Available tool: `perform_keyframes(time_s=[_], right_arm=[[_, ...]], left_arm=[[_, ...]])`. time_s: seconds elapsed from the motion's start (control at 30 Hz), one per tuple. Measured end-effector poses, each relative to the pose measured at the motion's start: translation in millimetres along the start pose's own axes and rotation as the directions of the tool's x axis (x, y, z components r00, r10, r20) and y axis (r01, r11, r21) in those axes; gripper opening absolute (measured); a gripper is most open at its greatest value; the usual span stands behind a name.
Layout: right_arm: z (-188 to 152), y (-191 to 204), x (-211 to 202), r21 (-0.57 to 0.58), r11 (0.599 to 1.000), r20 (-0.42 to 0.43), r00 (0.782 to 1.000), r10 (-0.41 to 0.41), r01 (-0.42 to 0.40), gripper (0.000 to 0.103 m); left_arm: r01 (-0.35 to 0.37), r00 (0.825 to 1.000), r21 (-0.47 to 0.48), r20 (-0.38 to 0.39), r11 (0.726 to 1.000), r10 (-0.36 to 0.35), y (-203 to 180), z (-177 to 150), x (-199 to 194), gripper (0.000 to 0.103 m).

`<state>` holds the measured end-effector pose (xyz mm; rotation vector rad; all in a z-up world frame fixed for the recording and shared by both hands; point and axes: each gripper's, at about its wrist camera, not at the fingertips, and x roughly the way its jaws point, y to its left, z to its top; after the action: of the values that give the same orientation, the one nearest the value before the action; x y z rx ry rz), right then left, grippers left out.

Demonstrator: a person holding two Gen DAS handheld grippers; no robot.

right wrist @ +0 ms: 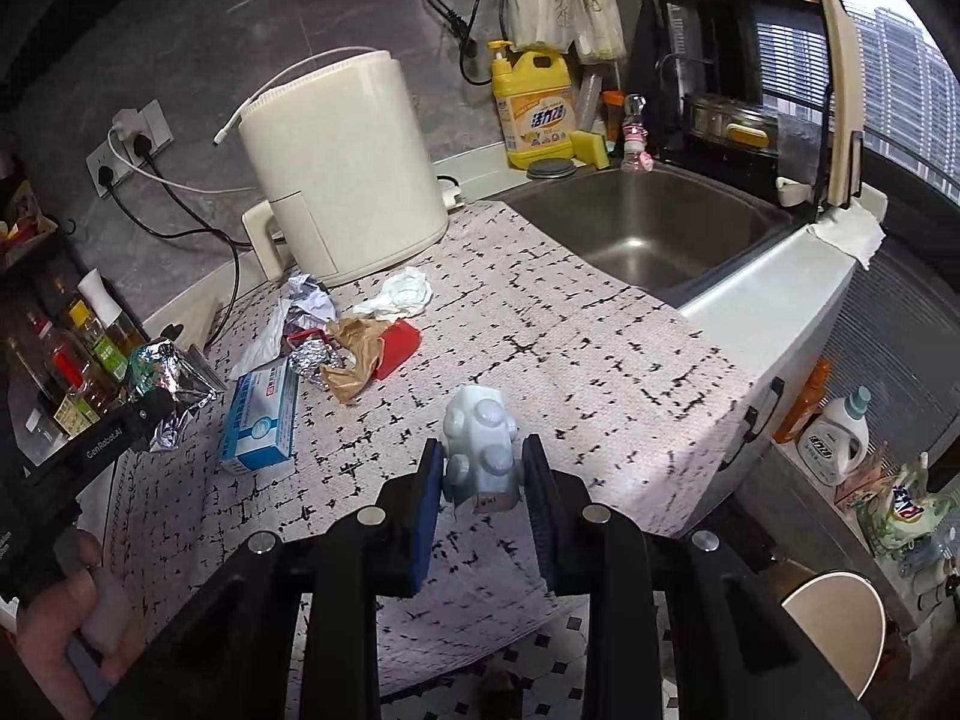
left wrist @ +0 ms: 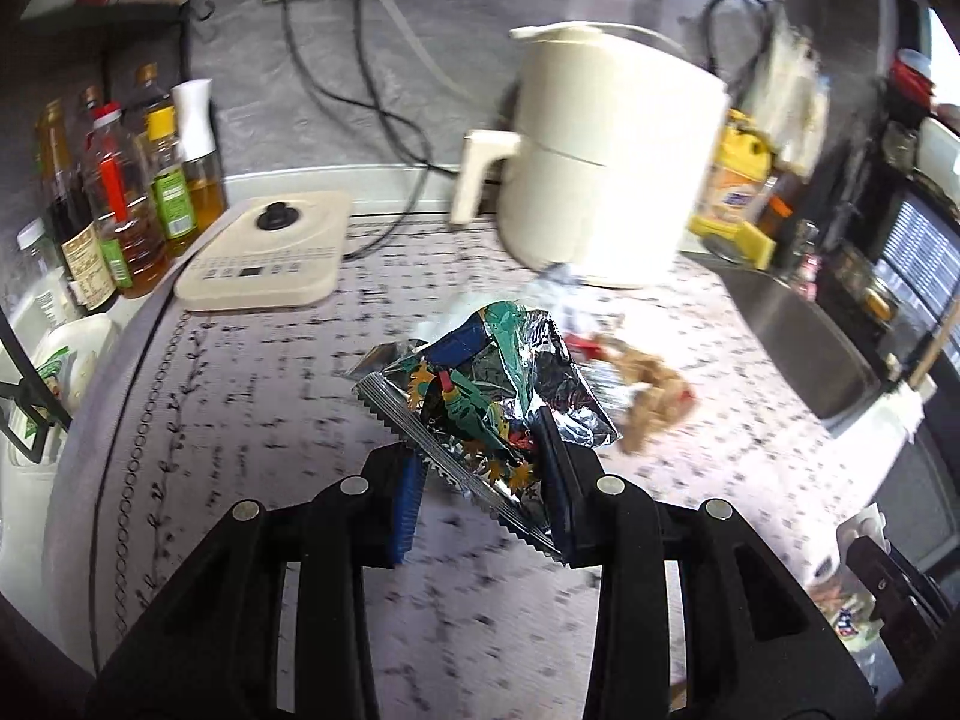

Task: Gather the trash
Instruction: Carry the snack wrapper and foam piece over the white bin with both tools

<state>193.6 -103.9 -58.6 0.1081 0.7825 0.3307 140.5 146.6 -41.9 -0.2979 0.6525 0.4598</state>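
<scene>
Left gripper (left wrist: 480, 480) held a crumpled foil snack wrapper (left wrist: 486, 384) between its jaws, lifted clear of the patterned mat on the bench (left wrist: 252, 396); the wrapper's serrated lower edge ran across the gap and its far side hid most of the right pad; the print on the foil was too creased to read. Left wrist view was blurred; the brown paper scrap (left wrist: 654, 390) and the pale wad behind the wrapper were smeared and hard to make out. The cream air fryer (left wrist: 606, 156) stood at the back of the bench, its top edge softened by blur; bottles of oil (left wrist: 120, 204) at far left were partly cut by the lens edge.

Right gripper (right wrist: 483, 468) had its jaws narrowed on a pale blue-white plastic piece with rounded bumps (right wrist: 480, 450); its underside was hidden and what it was could not be told. Remaining trash lay in a heap on the mat: crumpled foil (right wrist: 312, 360), brown paper (right wrist: 354, 354), a red carton (right wrist: 399, 345), a white tissue (right wrist: 399, 294), a blue-and-white box (right wrist: 261, 420). The sink (right wrist: 648, 228) sat to the right, its near wall hidden by the rim. At lower left a hand (right wrist: 66, 618) gripped the other tool, mostly cut off by the frame; the foil wrapper showed there too.
</scene>
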Motion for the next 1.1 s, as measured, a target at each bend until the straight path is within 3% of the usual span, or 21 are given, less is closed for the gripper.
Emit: perform_keyframes(time_s=[0.27,0.53,0.77,1.1], right_arm=[[-6,-51,-40,0.071,0.994,0.035,0.996,-0.087,0.084,0.027],[-19,-102,-74,0.166,0.970,0.053,0.980,-0.191,0.180,0.027],[-39,-150,-106,0.269,0.925,0.050,0.955,-0.291,0.268,0.027],[-76,-206,-143,0.401,0.834,0.005,0.910,-0.414,0.378,0.028]], left_arm=[[0.107,0.994,0.068,-0.010,0.992,-0.106,-59,-12,-13,0.035],[0.223,0.975,0.159,-0.045,0.962,-0.218,-124,-28,-23,0.035],[0.328,0.945,0.246,-0.100,0.912,-0.312,-183,-49,-32,0.035],[0.459,0.888,0.354,-0.206,0.815,-0.411,-256,-94,-46,0.035]])
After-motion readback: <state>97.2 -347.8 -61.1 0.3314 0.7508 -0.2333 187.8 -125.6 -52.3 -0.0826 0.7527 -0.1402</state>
